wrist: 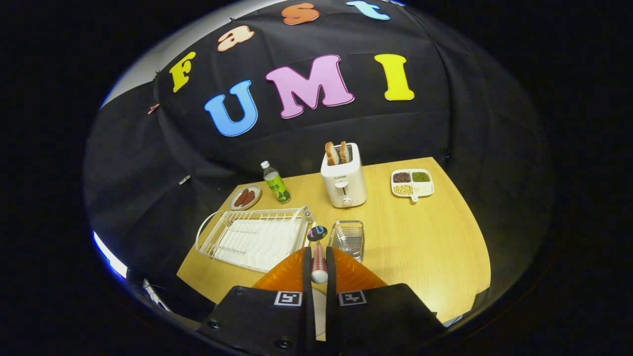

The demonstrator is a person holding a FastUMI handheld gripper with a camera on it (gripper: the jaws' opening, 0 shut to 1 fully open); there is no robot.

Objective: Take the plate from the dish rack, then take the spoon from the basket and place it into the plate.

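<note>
The hand-held gripper point(319, 264) is clenched on the spoon point(318, 249): both fingers press its striped handle, and the dark bowl end sticks out just beyond the fingertips, between the rack point(254, 237) and the basket point(348, 239). An orange plate point(282, 277) lies directly under the fingers at the near edge of the worktop point(425, 242), showing on both sides of them.

The white rack stands left of the spoon with nothing in it. The metal mesh basket, just right of the spoon's bowl, looks bare inside. Beyond them, a toaster point(343, 180) holds two slices of toast point(337, 152). A bottle point(276, 183) stands to its left, beside a small dish point(245, 197) of sausages. A divided tray point(412, 184) near the far right corner holds beans in three compartments.

The right half of the worktop is open wood, from basket to rounded edge.
</note>
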